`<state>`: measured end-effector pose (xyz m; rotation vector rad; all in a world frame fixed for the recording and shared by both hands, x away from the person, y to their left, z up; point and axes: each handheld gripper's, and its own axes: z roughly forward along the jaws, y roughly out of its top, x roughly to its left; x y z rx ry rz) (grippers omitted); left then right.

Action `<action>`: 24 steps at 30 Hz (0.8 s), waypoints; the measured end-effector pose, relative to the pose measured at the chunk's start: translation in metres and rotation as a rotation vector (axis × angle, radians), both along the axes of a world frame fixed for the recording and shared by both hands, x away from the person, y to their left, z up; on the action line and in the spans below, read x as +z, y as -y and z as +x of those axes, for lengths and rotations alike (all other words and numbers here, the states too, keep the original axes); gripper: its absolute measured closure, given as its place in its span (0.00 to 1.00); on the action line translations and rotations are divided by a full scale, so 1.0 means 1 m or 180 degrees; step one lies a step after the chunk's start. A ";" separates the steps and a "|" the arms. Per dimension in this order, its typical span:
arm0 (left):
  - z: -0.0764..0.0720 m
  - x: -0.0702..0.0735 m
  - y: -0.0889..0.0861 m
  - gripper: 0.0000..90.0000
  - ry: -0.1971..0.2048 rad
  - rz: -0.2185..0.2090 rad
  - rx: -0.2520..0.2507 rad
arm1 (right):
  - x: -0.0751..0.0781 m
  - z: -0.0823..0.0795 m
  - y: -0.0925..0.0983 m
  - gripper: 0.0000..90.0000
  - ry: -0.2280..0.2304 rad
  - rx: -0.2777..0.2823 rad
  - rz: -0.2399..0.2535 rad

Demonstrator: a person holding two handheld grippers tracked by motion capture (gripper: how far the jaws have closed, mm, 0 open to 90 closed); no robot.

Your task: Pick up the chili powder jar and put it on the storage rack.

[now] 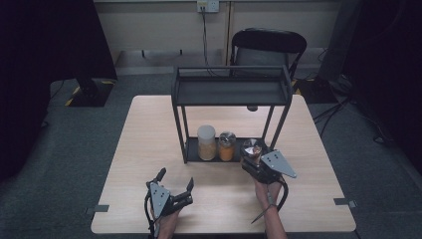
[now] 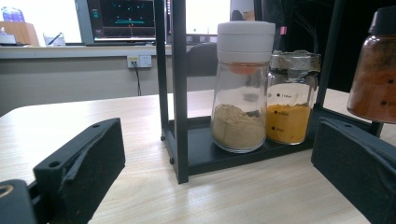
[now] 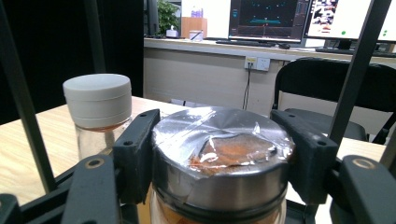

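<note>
Spice jar [image 3: 222, 172] — in right claw [image 3: 219, 154]

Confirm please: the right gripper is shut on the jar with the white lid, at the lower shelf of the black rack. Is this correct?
Not quite. The right gripper is shut on the jar with the metal lid, covered with clear film, holding reddish-brown powder. The right gripper view shows it. The jar with the white lid stands free beside it, on the lower shelf of the black rack.

So there's a light wood counter [image 1: 149, 149] with a black metal rack [image 1: 230, 89] standing on it, and on the rack's bottom shelf a white-capped jar of beige powder [image 1: 206, 143] sits just beside a jar of yellow powder [image 1: 227, 147]. Behind the counter there's a black folding chair [image 1: 268, 47], plus a wall socket [image 1: 208, 6] with a cable hanging down.
</note>
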<state>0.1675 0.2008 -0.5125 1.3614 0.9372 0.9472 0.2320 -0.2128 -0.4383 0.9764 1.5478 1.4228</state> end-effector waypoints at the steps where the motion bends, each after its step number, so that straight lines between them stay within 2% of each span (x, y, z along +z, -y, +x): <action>1: 0.000 0.000 0.000 0.02 -0.0001 0.0000 0.0000 | 0.000 0.001 0.000 0.39 -0.0011 -0.0007 0.0001; 7: 0.000 0.000 0.000 0.02 0.0002 -0.0006 -0.0001 | -0.001 0.006 -0.004 0.39 -0.0027 -0.0071 -0.0041; 24: 0.000 -0.001 0.000 0.02 0.0012 0.0000 0.0002 | -0.004 0.024 -0.011 0.39 -0.0080 -0.0203 -0.0028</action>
